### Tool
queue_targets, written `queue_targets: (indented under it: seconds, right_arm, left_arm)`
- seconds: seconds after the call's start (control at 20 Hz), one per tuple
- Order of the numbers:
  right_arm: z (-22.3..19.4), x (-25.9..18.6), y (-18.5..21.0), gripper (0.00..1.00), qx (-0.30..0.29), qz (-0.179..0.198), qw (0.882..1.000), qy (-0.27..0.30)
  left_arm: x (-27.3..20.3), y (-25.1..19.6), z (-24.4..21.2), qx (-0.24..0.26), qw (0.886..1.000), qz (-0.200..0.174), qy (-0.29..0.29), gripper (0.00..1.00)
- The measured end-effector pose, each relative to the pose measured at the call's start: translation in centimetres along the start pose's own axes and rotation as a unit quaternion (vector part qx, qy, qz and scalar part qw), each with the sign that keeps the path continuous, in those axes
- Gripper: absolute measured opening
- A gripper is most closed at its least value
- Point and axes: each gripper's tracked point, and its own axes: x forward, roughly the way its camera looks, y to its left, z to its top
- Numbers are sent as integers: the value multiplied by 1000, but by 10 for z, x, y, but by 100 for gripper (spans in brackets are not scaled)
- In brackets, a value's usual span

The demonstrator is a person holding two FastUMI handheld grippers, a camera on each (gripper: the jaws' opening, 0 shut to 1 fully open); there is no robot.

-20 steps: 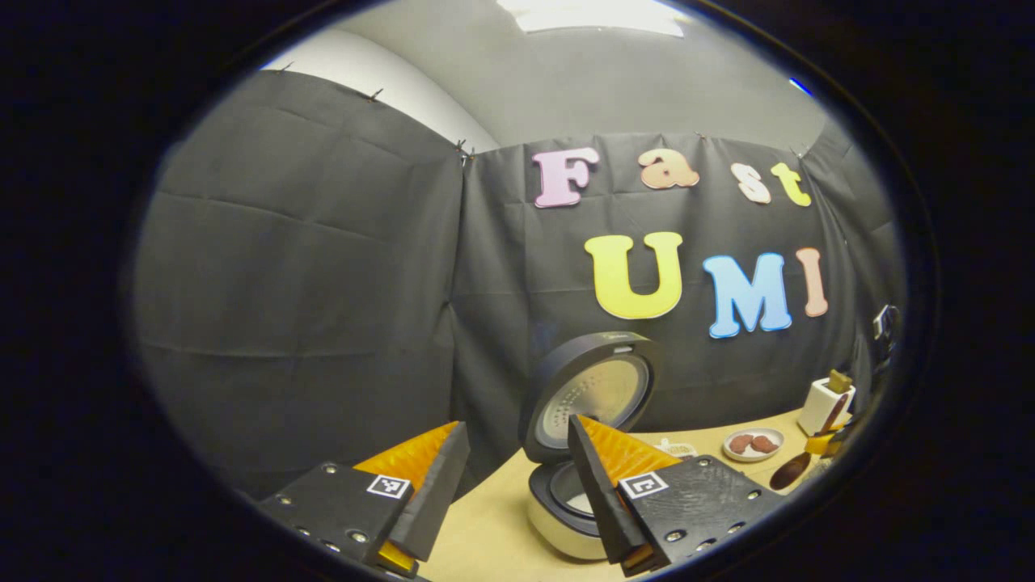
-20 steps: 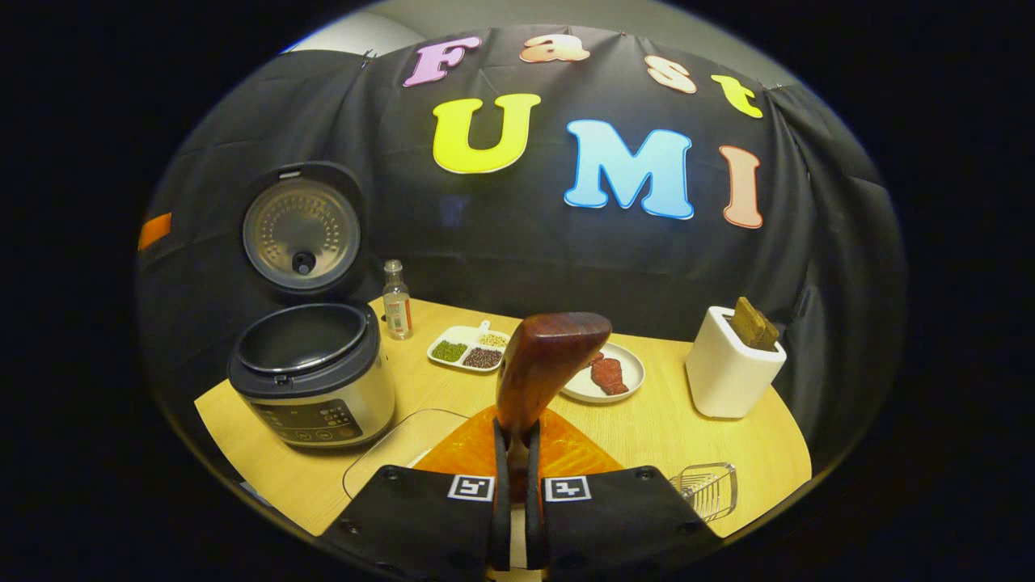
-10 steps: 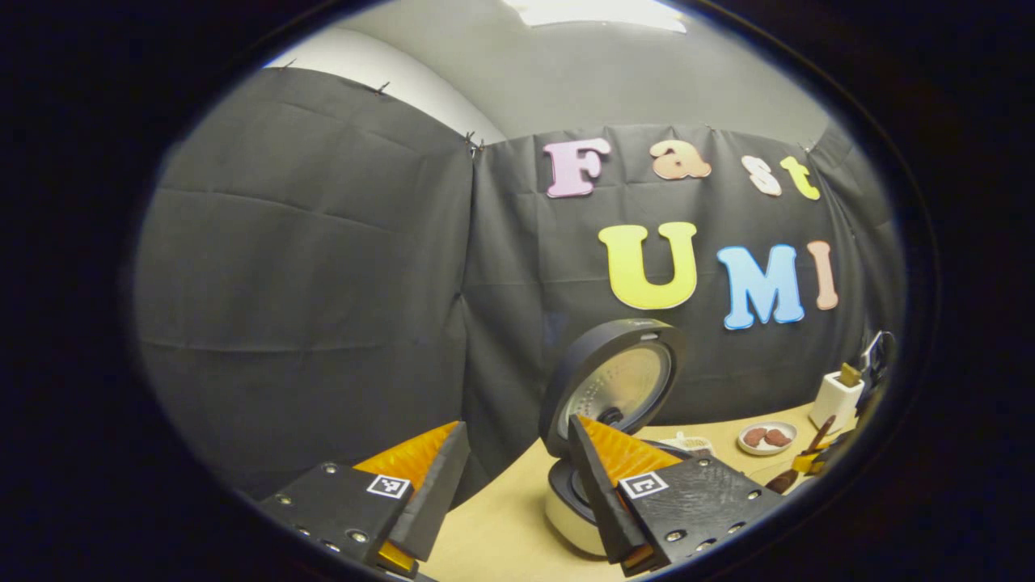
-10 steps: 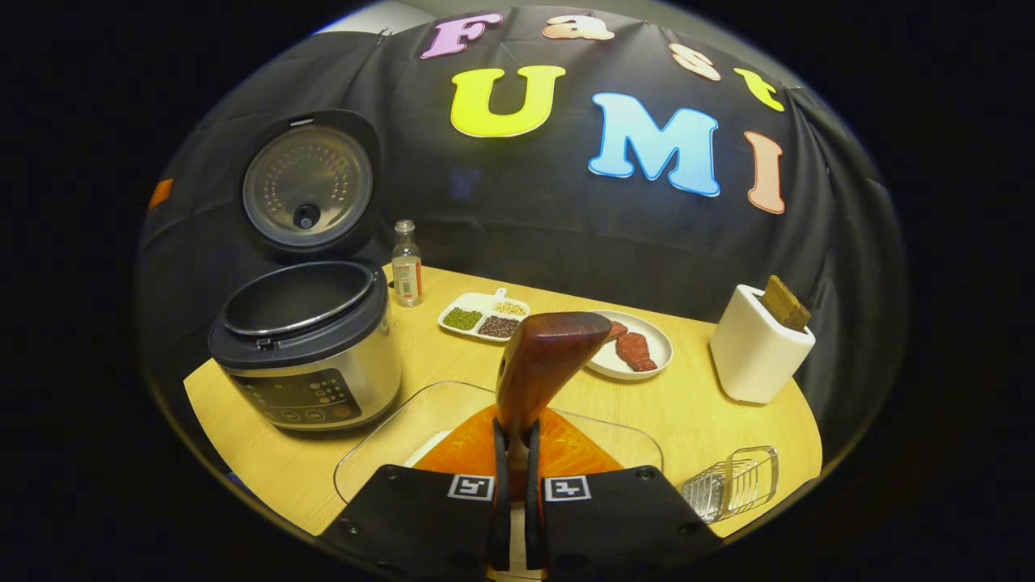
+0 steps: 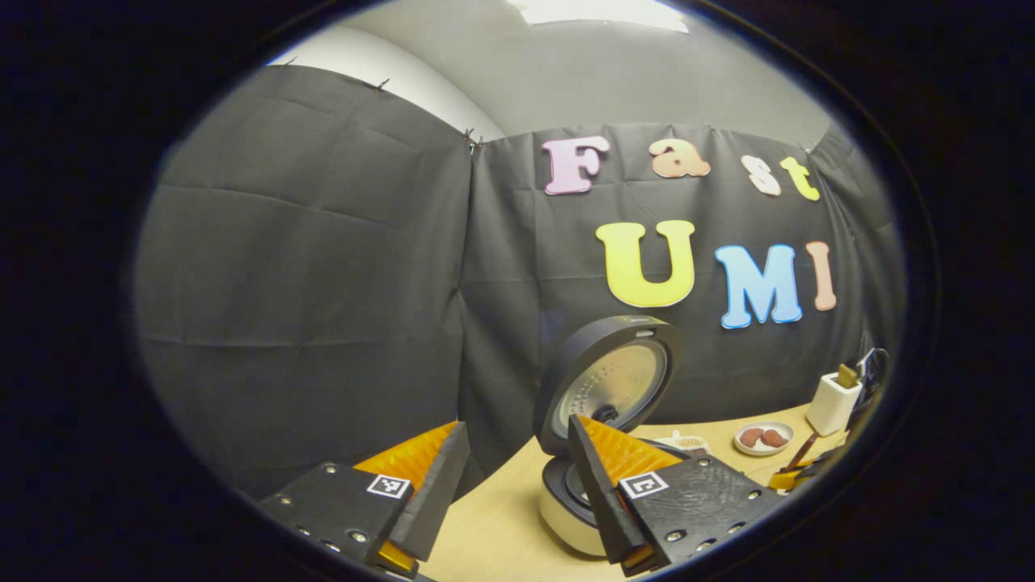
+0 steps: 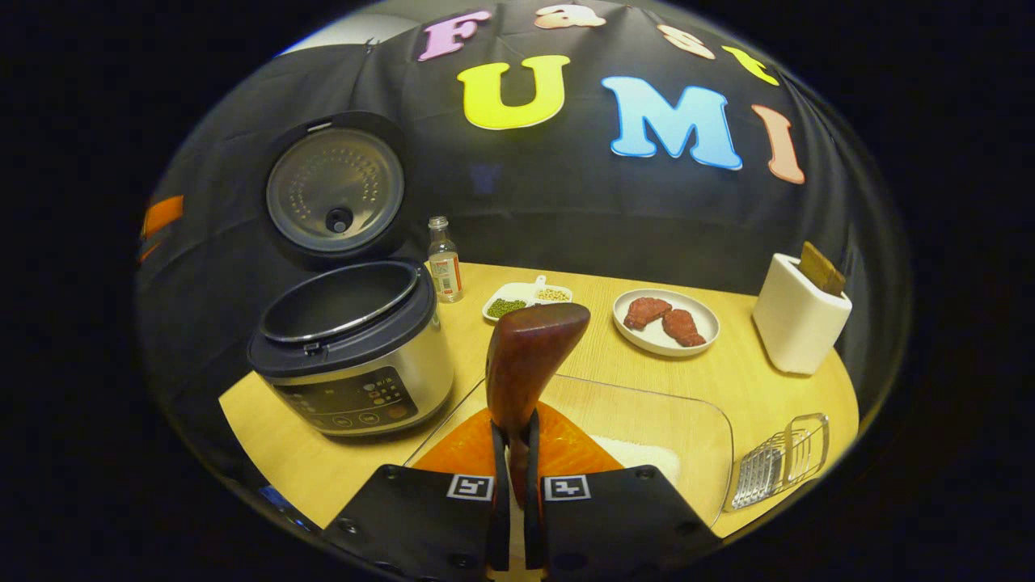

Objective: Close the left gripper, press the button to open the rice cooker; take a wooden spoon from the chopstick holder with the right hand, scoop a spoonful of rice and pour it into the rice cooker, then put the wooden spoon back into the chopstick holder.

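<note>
The right hand-held gripper (image 6: 513, 453), clamped on the wooden spoon (image 6: 530, 364), has advanced over the glass tray (image 6: 687, 428), hiding its rice.

Both views are dim overall, lit from above: in the left gripper view a bright ceiling light (image 5: 598, 12) glows at the top centre, blown out to white. The dark cloth soaks up light, so the middle and left of that view stay murky, with faint creases showing. In the right gripper view the table (image 6: 752, 380) is the brightest area, warm and evenly lit, with soft shadows under the cooker (image 6: 356, 356) at left. The open lid (image 6: 335, 190) carries a dull sheen. The tray (image 6: 647, 420) at lower centre shows pale glare along its rim. Fisheye bending curves straight lines strongly near the edges, where detail softens and darkens. The centre stays fairly sharp.
</note>
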Motion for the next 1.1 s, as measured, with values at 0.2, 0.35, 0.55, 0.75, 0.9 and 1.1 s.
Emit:
queue_targets:
  seconds: [0.2, 0.35, 0.55, 0.75, 0.9, 1.1]
  right_arm:
    - [-4, -1, -7, 9, 111, 25, 993, 23]
    - [-8, -2, -19, 9, 200, 35, 979, 37]
    - [-14, -4, -44, 9, 298, 33, 953, 47]
    - [-9, -13, -61, 8, 360, 37, 932, 38]
    - [0, -21, -70, 8, 403, 46, 913, 28]
    - [20, -32, -75, 8, 439, 63, 896, 12]
  left_arm:
    - [-5, -8, 2, -4, 1000, -6, -1, 77]
    - [-9, -12, 4, -3, 1000, -8, -3, 77]
    - [-14, -15, 10, 5, 1000, -8, -7, 77]
    - [-18, -20, 22, 11, 1000, -9, -16, 77]
    - [-22, -24, 27, 12, 1000, -12, -22, 77]
    - [-25, -30, 26, 9, 1000, -14, -24, 78]
